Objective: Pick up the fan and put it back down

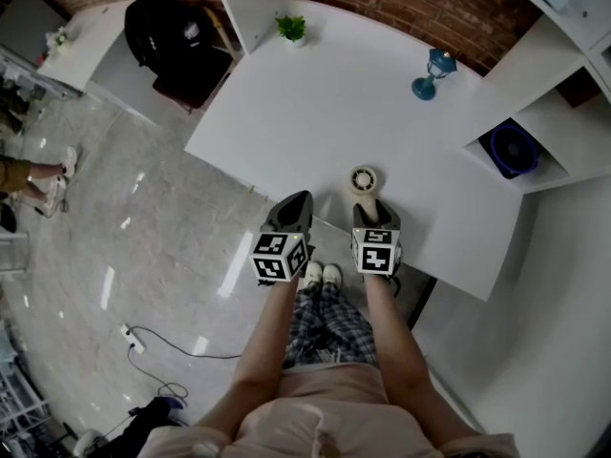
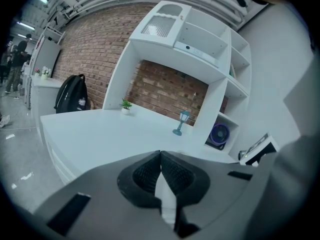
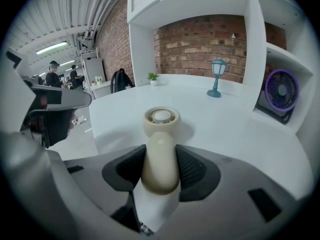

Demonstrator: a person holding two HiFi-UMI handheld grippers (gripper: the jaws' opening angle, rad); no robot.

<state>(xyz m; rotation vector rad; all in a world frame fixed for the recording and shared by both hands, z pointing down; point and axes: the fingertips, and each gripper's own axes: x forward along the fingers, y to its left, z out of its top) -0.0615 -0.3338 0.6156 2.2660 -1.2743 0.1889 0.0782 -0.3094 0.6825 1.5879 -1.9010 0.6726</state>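
Stage: grasp made, lift and set-down apparently outstanding | fan lying by near edge of worktop | right gripper jaws clamped on its handle | left gripper jaws together, empty

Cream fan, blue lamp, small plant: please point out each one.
cream fan [image 3: 160,159], right gripper view, on its handle.
blue lamp [image 3: 218,67], right gripper view, on its lantern top.
small plant [image 1: 292,27], head view, on its leaves.

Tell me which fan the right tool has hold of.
The cream fan on the table, its handle clamped in the right tool. The purple fan stands apart in the cubby.
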